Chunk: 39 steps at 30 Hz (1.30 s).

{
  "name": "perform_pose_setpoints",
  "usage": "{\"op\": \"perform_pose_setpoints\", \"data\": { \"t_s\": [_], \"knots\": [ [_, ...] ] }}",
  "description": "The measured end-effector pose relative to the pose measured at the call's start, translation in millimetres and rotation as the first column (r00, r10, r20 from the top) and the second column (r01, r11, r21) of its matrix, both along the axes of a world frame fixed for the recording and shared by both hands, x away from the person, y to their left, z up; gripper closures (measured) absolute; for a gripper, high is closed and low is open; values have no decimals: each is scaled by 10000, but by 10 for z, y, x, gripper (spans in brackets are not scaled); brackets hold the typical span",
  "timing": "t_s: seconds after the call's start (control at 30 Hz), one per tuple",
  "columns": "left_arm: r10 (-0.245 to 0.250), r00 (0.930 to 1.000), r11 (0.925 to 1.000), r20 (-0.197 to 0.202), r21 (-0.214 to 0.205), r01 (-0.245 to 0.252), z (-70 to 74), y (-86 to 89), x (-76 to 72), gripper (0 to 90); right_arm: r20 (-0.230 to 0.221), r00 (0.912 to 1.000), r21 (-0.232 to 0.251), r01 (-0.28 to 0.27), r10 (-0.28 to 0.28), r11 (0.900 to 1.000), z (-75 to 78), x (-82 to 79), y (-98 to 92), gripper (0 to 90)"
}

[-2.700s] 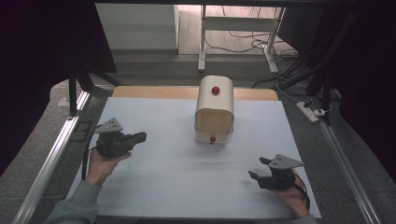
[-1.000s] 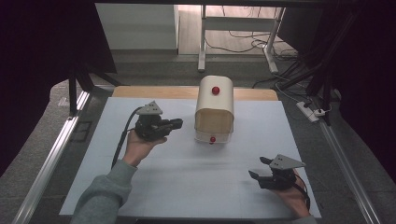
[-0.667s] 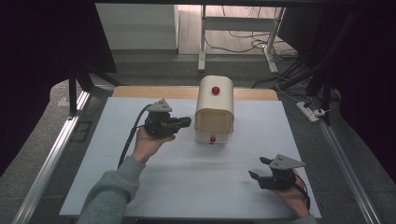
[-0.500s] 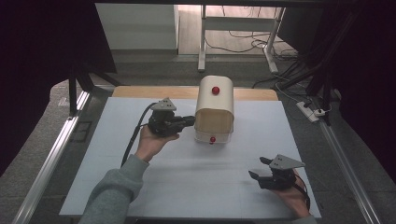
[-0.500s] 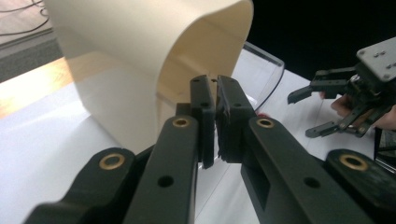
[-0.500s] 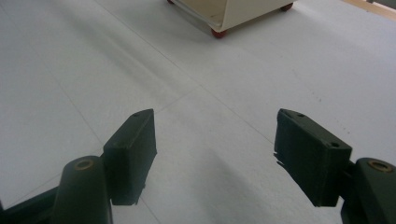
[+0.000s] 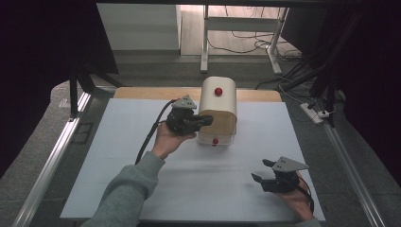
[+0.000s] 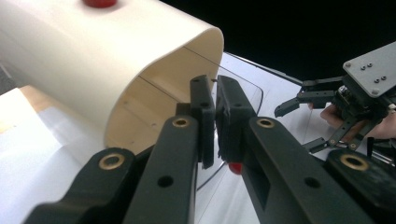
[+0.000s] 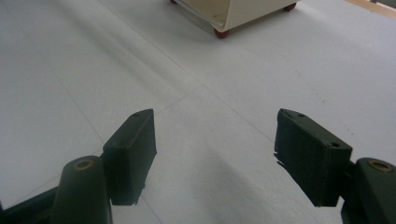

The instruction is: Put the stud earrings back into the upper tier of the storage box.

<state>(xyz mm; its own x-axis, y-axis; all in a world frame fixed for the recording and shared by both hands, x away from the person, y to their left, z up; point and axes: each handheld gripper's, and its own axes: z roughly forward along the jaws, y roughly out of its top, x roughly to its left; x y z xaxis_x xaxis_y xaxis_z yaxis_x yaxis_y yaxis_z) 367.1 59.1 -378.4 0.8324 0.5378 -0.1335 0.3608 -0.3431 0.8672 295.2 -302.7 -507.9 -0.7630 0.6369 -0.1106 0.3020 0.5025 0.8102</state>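
Observation:
A cream box with a rounded top point(image 7: 217, 106) point(image 8: 93, 60) stands at the back middle of the white table point(image 7: 118, 156). It has a red knob on top point(image 7: 218, 91) and a clear front door with a red knob point(image 7: 215, 141) point(image 8: 236, 168). My left gripper point(image 7: 208, 120) point(image 8: 215, 121) is shut, held level at the box's front left corner, its tips just in front of the clear door's edge. I cannot tell whether they touch it. My right gripper point(image 7: 261, 170) point(image 9: 215, 154) point(image 8: 294, 127) rests open near the front right, with bare table between its jaws.
A wooden strip point(image 7: 142, 92) runs along the table's far edge behind the box. Metal rails point(image 7: 56, 156) border the table's left and right sides. The box's base and a red foot point(image 9: 221, 32) lie well ahead of the right gripper.
My left hand has carried its shut gripper from the table's left side rightward and forward up to the box's front left corner. The right gripper has stayed put.

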Motion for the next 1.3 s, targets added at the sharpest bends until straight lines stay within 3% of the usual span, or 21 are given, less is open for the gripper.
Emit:
{"op": "perform_pose_setpoints", "data": {
  "t_s": [0.3, 0.43, 0.57, 0.73, 0.83, 0.9, 1.0, 1.2, 1.3],
  "knots": [
    [-2, 9999, 10000, -111, -60, 1, -23, -74, 66, 845, 16, 10000, -79, 67, -67, 9999, 2, -7, 0, 293],
    [-134, 9997, 9997, -205, -228, 129, -34, -52, 84, 664, -25, 10000, -40, 9, -9, 10000, -1, -4, -2, 293],
    [-77, 9995, 9988, -299, -487, 63, -33, 0, 85, 562, -26, 10000, -49, 15, -15, 10000, -1, -4, -2, 293],
    [125, 9998, 9983, -159, -559, -134, -15, 104, 12, 502, 17, 10000, -109, 89, -89, 9999, 2, -8, -2, 293],
    [309, 9995, 9990, 80, -335, -306, -8, 237, -100, 474, 52, 10000, -127, 75, -74, 9999, 2, -7, -3, 293],
    [446, 9986, 9990, 275, 50, -448, -19, 375, -198, 457, 18, 10000, -60, -5, 5, 10000, 3, -7, -6, 293],
    [703, 9972, 9957, 250, 584, -716, -67, 638, -356, 440, 48, 10000, -15, 0, 0, 10000, 3, -5, -6, 293],
    [1392, 9902, 9825, -75, 1257, -1372, -251, 1185, -633, 415, 7, 10000, -64, 20, -20, 10000, 0, -5, 5, 293],
    [1716, 9850, 9710, -148, 1717, -1666, -361, 1395, -715, 415, -19, 10000, -44, 45, -45, 10000, -1, -6, 7, 294]
  ]
}}
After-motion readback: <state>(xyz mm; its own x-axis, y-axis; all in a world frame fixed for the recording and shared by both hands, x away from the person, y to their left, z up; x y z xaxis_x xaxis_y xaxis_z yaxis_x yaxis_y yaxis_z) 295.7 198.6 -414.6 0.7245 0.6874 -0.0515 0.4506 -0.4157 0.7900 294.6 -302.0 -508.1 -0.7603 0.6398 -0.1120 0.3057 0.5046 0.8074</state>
